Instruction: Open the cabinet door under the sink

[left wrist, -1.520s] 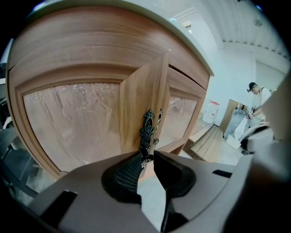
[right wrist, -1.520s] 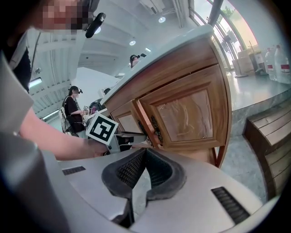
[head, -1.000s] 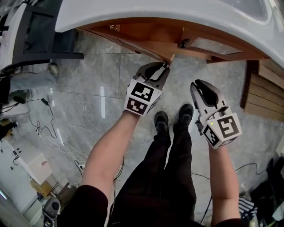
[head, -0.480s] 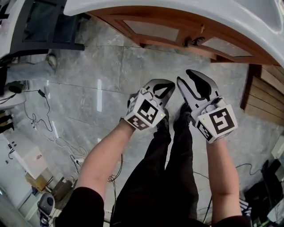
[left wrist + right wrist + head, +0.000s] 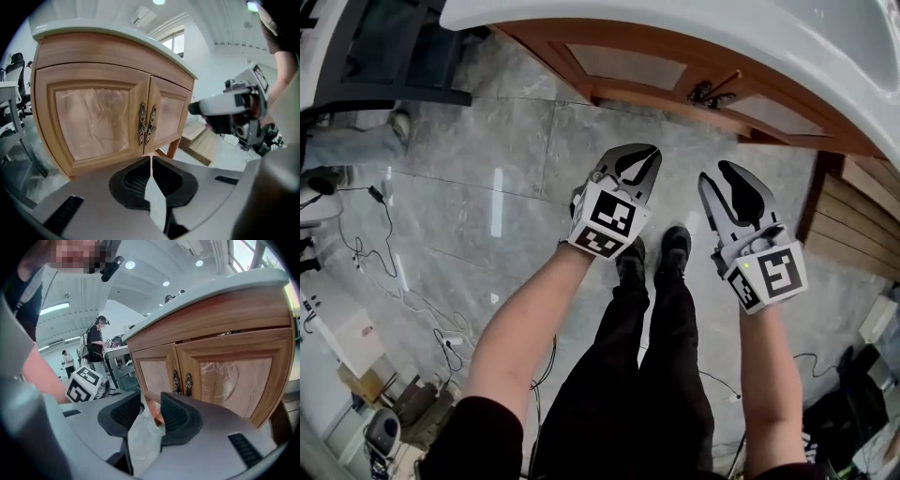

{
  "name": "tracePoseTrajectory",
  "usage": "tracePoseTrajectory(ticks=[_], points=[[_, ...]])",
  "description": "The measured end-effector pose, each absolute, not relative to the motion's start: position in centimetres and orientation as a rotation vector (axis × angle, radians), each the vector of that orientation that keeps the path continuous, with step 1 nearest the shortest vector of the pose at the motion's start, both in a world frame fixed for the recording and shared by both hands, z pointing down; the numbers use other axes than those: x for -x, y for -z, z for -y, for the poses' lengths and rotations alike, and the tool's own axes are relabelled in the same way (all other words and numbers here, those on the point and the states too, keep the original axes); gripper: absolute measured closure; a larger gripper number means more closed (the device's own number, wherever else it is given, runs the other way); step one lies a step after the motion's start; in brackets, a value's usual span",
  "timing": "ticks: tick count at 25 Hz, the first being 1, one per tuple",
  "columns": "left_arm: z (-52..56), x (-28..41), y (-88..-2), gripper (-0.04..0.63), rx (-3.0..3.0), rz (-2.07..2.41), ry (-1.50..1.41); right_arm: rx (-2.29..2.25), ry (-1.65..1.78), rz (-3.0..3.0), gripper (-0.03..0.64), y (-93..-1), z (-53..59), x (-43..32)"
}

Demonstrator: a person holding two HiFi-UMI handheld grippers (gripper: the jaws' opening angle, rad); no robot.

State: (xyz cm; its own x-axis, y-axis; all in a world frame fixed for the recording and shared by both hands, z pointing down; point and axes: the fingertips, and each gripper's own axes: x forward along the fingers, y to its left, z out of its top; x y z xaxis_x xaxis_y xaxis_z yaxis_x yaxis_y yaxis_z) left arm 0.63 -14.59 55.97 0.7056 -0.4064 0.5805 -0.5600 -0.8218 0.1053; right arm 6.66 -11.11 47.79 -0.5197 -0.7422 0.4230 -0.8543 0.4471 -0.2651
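The wooden cabinet [image 5: 628, 67] under the white sink top [image 5: 694, 23] has two doors, both shut, with ornate metal handles [image 5: 712, 91] at the middle seam. These handles [image 5: 146, 123] face me in the left gripper view, and the same handles [image 5: 182, 382] show in the right gripper view. My left gripper [image 5: 649, 152] hangs short of the doors, shut with nothing in it, its tips meeting [image 5: 151, 158]. My right gripper [image 5: 724, 176] is beside it, below the handles and apart from them. Its jaws have just been opening and stand wide with nothing between them [image 5: 151, 399].
The person's legs and shoes [image 5: 652, 253] stand on grey stone tiles. Wooden slats [image 5: 853, 216] lie at the right of the cabinet. Cables [image 5: 384, 244] trail over the floor at left, near a black frame [image 5: 384, 56]. Other people [image 5: 96, 341] stand far back.
A second ago the left door stood ajar with my left gripper at its edge; now both doors are shut and that gripper is drawn back and shut. My right jaws have opened wider.
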Motion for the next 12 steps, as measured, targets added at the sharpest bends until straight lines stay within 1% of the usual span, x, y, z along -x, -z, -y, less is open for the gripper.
tracePoseTrajectory(ticks=[1, 2, 3, 4, 9, 12], points=[[15.7, -1.8, -55.8, 0.577, -2.624, 0.776, -0.790, -1.388, -0.683, 2.456, 0.468, -47.9, 11.0, -7.0], [16.8, -3.0, -55.8, 0.532, -2.602, 0.784, -0.775, -1.394, -0.703, 2.459, 0.468, -47.9, 11.0, -7.4], [17.9, -4.0, -55.9, 0.462, -2.578, 0.797, -0.762, -1.399, -0.721, 2.462, 0.468, -48.0, 11.1, -7.8], [19.0, -4.9, -55.9, 0.428, -2.554, 0.818, -0.749, -1.403, -0.737, 2.466, 0.468, -48.2, 11.1, -8.2], [22.0, -7.4, -55.9, 0.423, -2.494, 0.926, -0.691, -1.380, -0.784, 2.463, 0.469, -49.3, 10.7, -10.7], [22.5, -8.1, -55.8, 0.450, -2.484, 0.964, -0.661, -1.355, -0.796, 2.454, 0.471, -49.8, 10.3, -12.4]])
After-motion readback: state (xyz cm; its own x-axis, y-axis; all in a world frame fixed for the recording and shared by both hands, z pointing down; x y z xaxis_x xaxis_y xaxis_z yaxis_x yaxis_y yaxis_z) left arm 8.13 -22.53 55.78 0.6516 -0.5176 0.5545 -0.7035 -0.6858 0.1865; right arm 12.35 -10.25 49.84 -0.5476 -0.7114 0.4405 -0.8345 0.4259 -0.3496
